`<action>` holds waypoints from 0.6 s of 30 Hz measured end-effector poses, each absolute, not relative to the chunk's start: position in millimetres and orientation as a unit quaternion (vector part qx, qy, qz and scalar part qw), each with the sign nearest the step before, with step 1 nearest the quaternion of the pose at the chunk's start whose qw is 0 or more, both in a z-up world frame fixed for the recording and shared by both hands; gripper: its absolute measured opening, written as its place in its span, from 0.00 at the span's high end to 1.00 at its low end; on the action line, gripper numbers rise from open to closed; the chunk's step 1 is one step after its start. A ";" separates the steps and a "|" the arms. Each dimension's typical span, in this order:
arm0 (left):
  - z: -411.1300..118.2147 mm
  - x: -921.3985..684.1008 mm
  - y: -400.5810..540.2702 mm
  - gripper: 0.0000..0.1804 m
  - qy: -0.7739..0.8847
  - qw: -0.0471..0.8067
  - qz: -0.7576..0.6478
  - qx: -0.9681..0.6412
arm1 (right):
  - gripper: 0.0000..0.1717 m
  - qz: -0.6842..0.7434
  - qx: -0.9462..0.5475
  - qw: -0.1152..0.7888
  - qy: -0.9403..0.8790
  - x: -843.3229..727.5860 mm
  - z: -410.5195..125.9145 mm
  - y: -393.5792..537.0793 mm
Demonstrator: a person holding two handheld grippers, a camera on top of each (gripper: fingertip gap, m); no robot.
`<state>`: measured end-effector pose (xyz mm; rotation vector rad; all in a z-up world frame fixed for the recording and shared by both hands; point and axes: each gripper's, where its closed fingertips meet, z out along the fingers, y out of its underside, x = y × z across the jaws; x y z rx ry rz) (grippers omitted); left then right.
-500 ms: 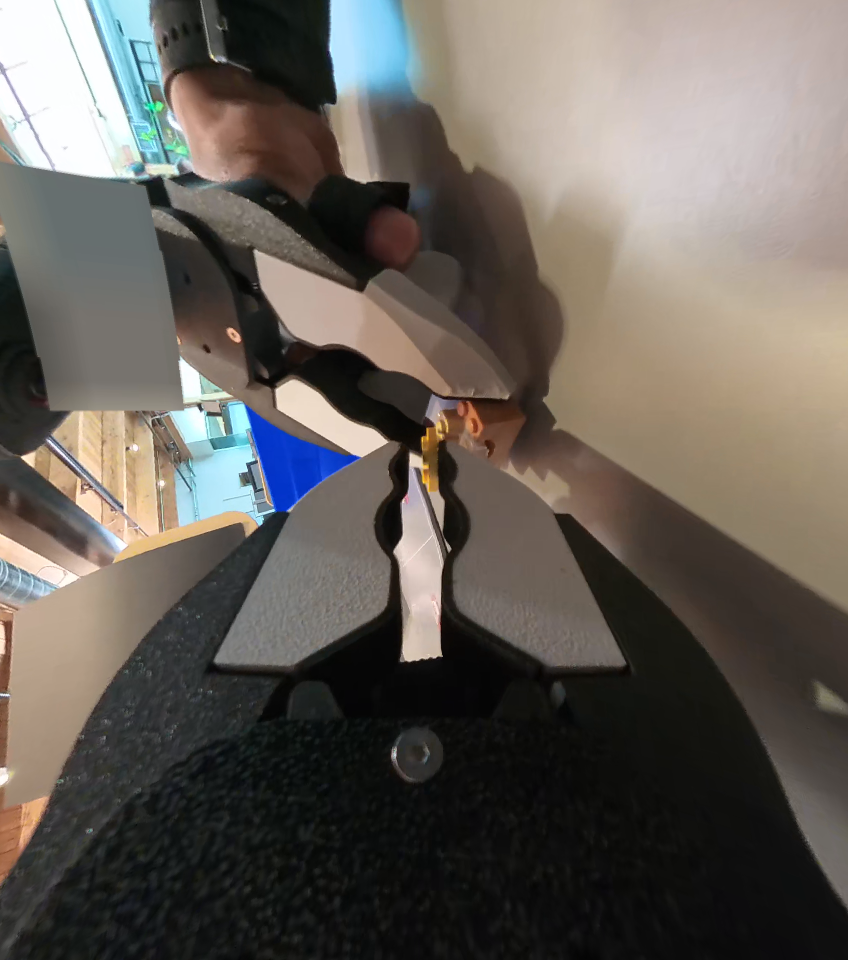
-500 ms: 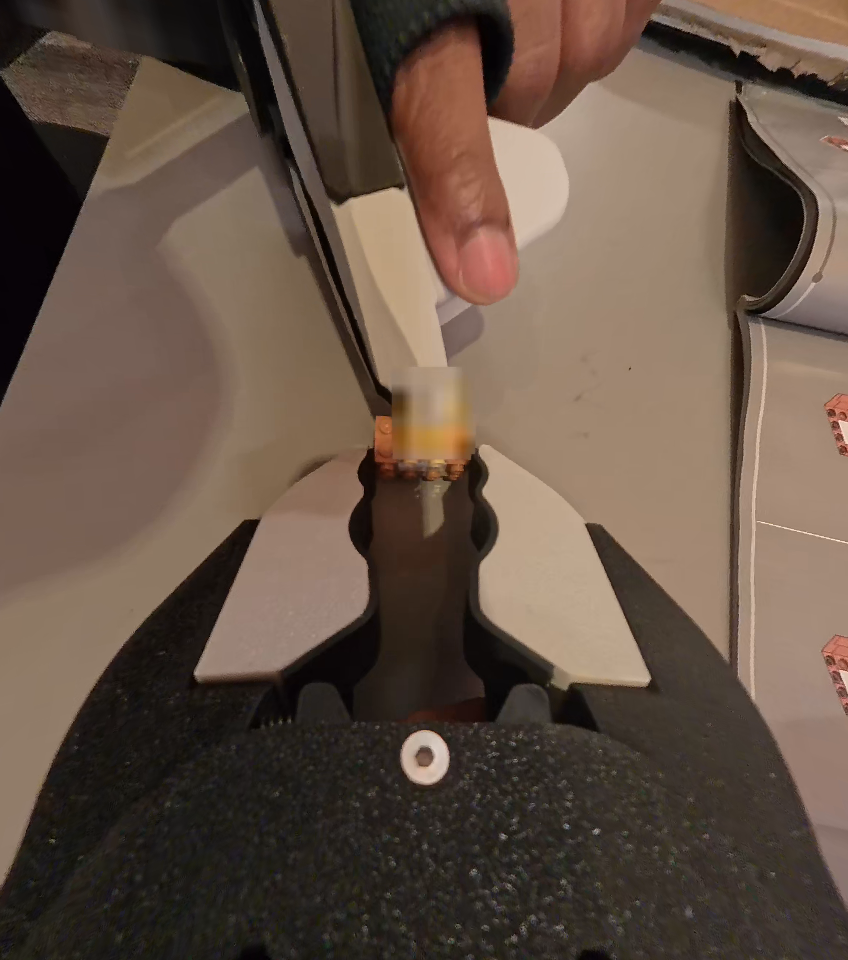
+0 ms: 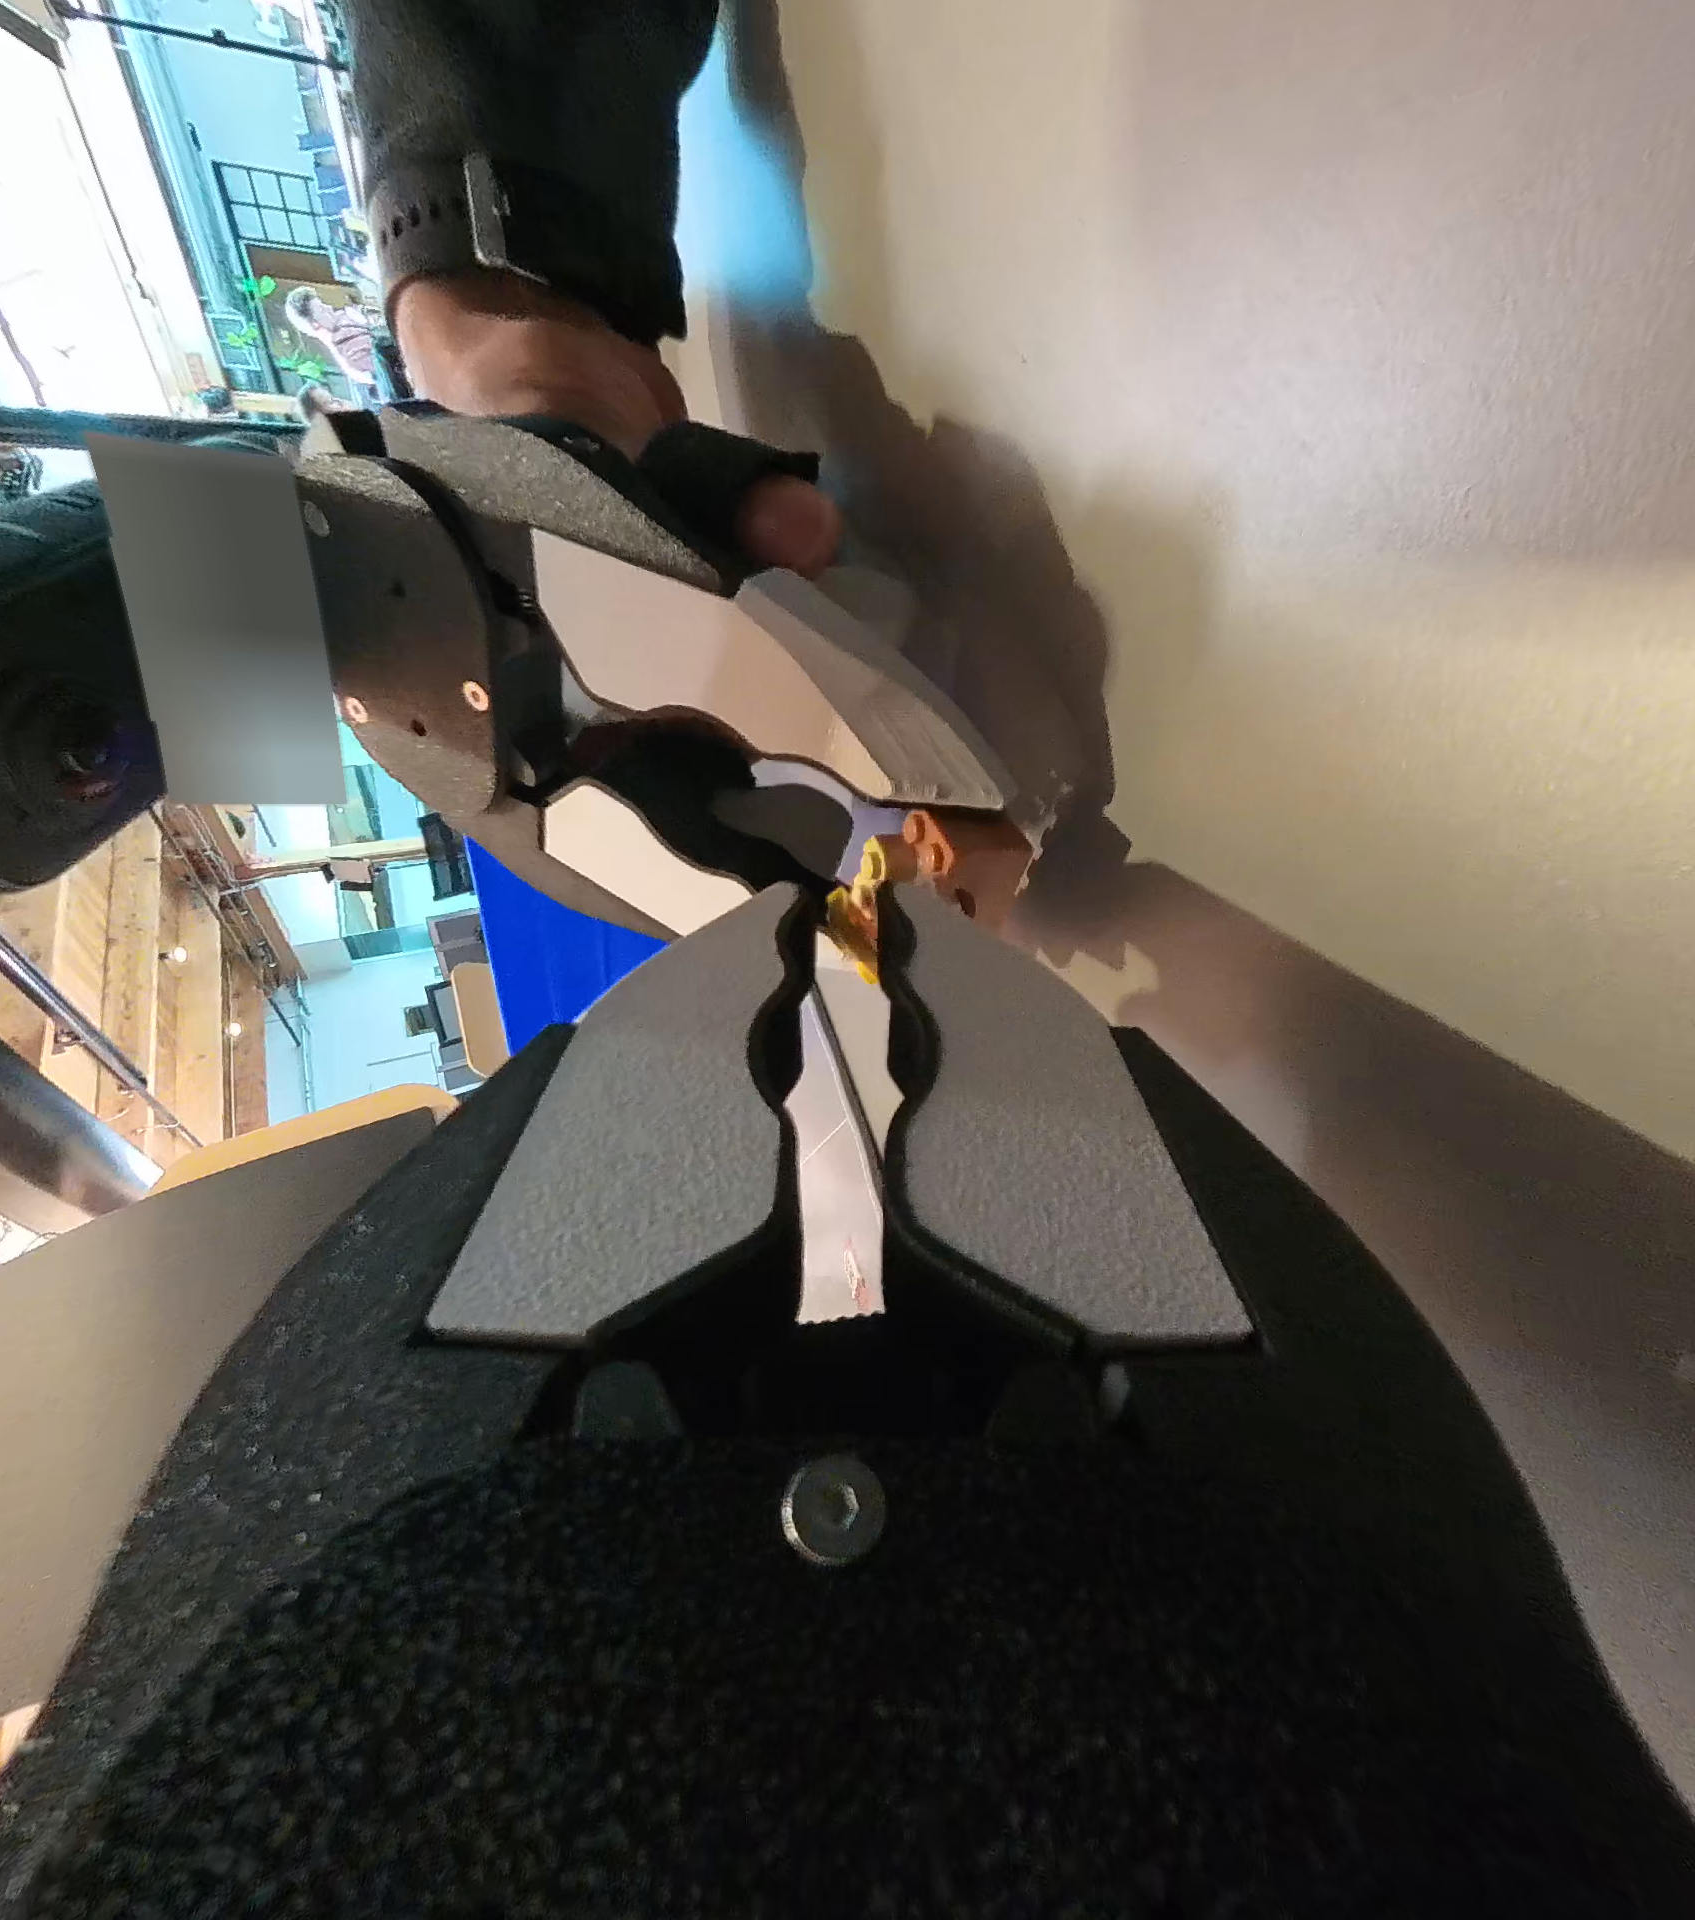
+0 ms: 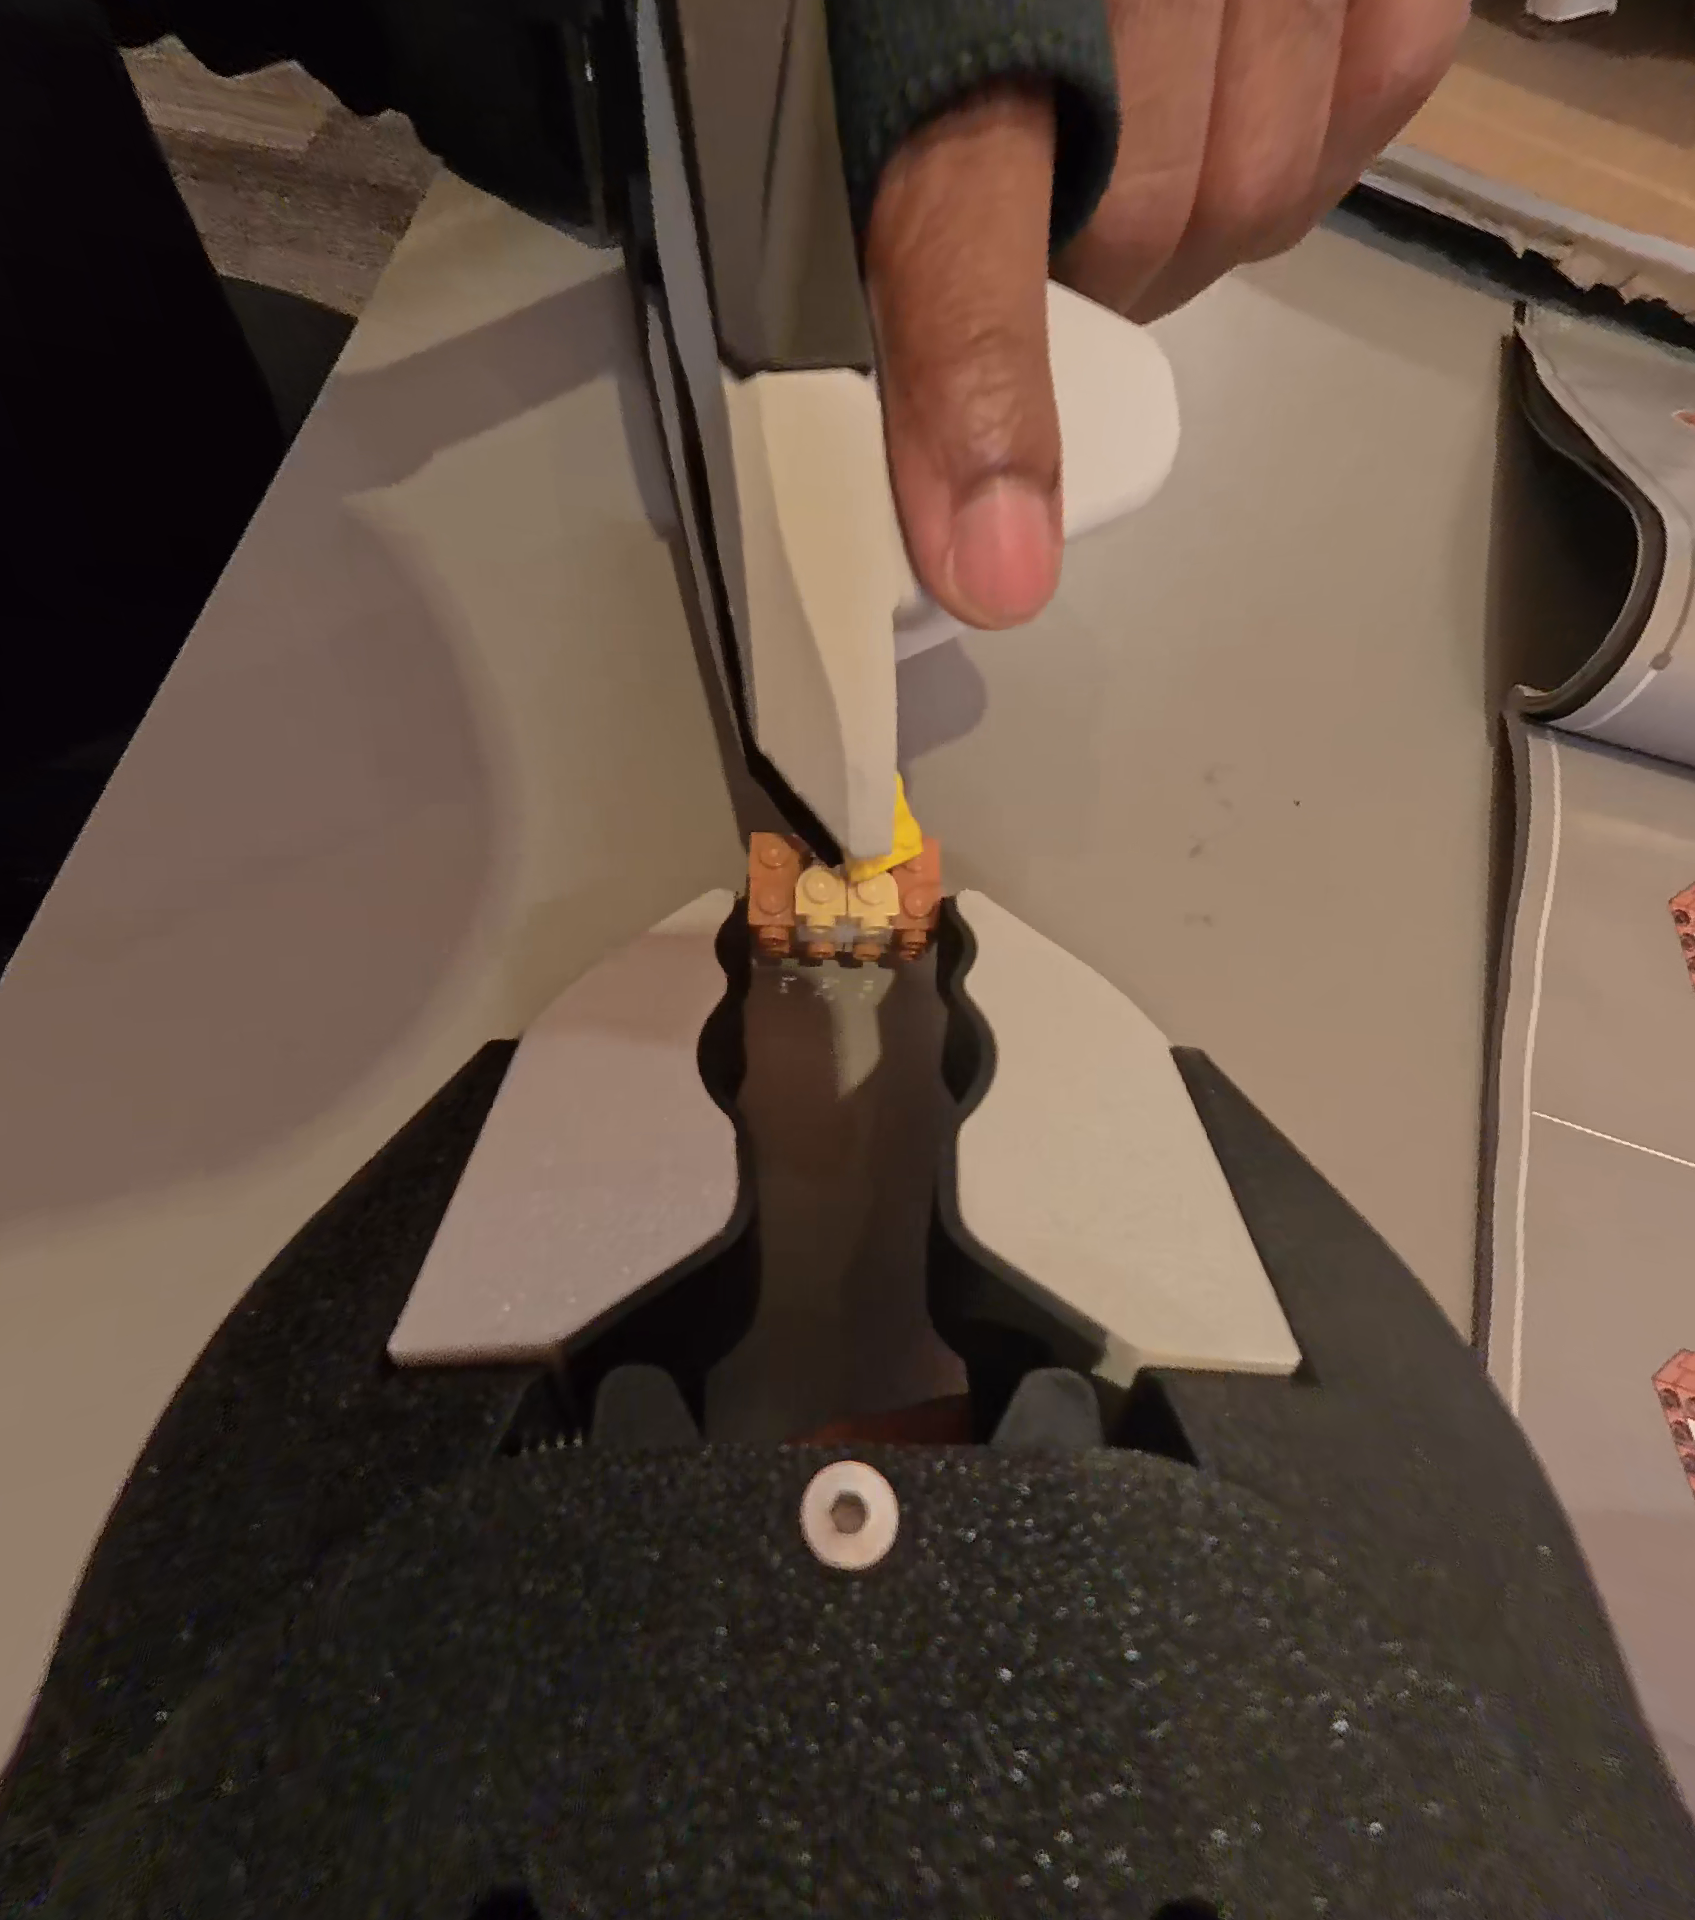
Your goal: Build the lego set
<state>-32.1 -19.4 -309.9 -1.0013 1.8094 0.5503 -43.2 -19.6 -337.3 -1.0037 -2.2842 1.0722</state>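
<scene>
Little has been shifted since the earlier frames: the yellow piece [image 3: 858,923] is now seen tipped over slightly at the fingertips, and the left gripper [image 3: 848,920] has been brought a touch lower onto the brick block [image 3: 973,857].

From the left wrist view, the yellow piece appears to be pinched between the narrowly parted fingertips, though contact at the left pad cannot be made out clearly. The block lies just beyond the tips, toward 1 o'clock, and is touched by the piece's far end.

From the right wrist view, the brown and tan block is gripped at both ends by the right gripper [image 4: 848,930], with a pad pressed on each side and its long axis running from 9 to 3 o'clock. The left gripper is held above it by a hand [image 4: 978,395] and pointed steeply down from 12 o'clock. The yellow piece is set tilted on the block's top, right of centre. The right gripper is kept low and level over the grey table [image 4: 1238,831].
</scene>
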 end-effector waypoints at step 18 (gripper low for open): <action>-308.7 -26.7 -25.6 0.97 0.711 0.516 0.105 -0.466 | 0.80 0.391 -0.348 0.211 -0.825 -39.8 -336.5 -21.9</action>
